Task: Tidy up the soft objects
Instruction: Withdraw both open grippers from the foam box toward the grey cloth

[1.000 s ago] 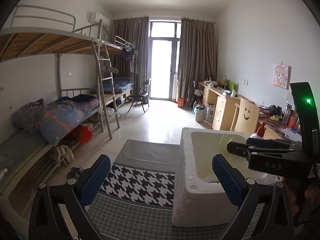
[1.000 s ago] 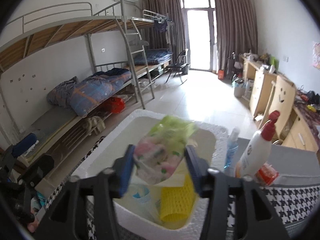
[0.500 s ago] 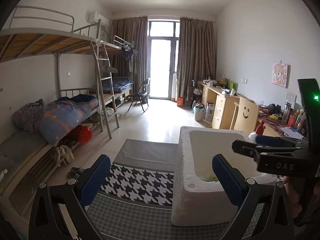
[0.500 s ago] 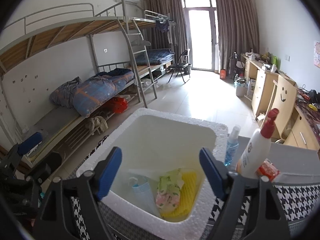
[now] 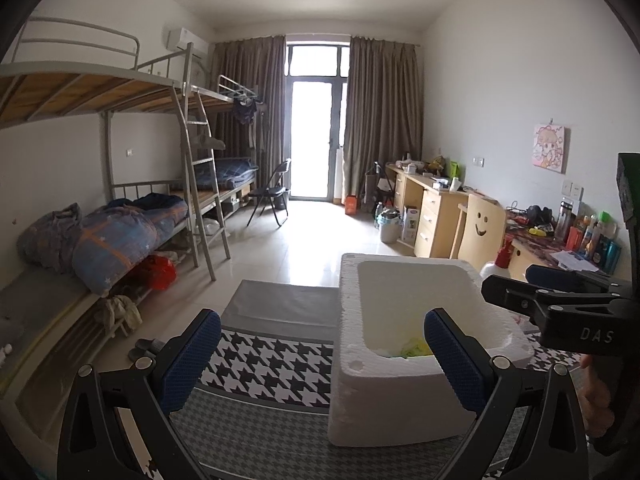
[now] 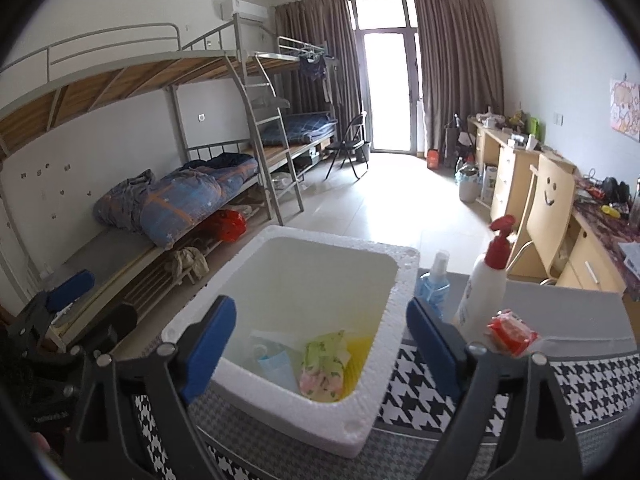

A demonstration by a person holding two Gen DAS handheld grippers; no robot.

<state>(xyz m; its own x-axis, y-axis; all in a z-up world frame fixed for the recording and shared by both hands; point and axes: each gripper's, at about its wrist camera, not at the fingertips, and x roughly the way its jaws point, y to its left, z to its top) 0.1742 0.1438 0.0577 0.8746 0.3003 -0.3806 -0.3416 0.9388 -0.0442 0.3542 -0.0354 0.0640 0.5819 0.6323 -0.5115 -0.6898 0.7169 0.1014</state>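
1. Right tongs (image 6: 320, 344) stood wide over the near rim of the foam box (image 6: 404, 280); jaws had just been opening, nothing btwn the blue pads (image 6: 208, 344).
2. Left tongs (image 5: 320, 364) also wide, empty, held off to the box's left side, above the houndstooth cloth (image 5: 264, 364) on the bench.
3. Floral soft pouch (image 6: 324, 368) lay inside the box, on the bottom near the front wall, not gripped.
4. Next to it in the box: a yellow mesh item (image 6: 360, 356) just right of and partly under the pouch, and a light blue face mask (image 6: 276, 364) to its left.
5. Outside the box, right side, on the bench: small blue spray bottle (image 6: 434, 288) just beside the box wall, white pump bottle w/ red top (image 6: 486, 280), and a red packet (image 6: 512, 332) by the pump bottle's base.
6. Left view showed the right tongs' black body at the box's far right edge, w/ part of a hand (image 5: 598, 392) below it.
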